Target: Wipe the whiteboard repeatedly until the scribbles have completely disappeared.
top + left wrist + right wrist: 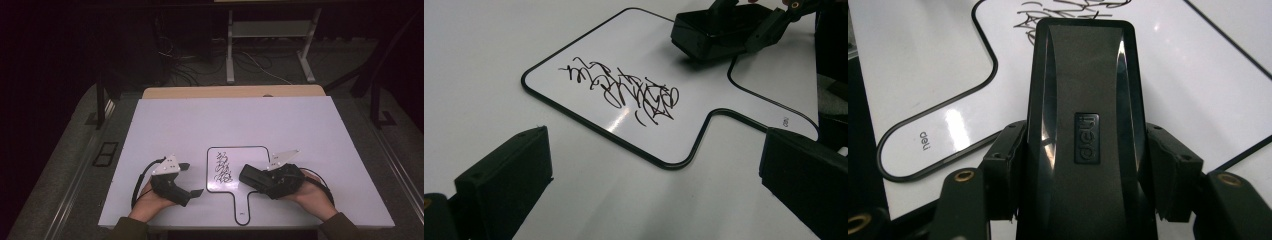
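A glossy white paddle-shaped whiteboard [235, 172], edged with a thin black line and catching the light, lies on a smooth matt white table top [165, 125] with a strip of pale wood [200, 92] at its far edge. The black eraser [1083, 125] has a shiny hard-plastic shell with a moulded logo; the matt black plastic jaws of the right gripper [1083, 170] clamp it. The left gripper [192, 180] is of the same dull black plastic, topped with a flat grey plate
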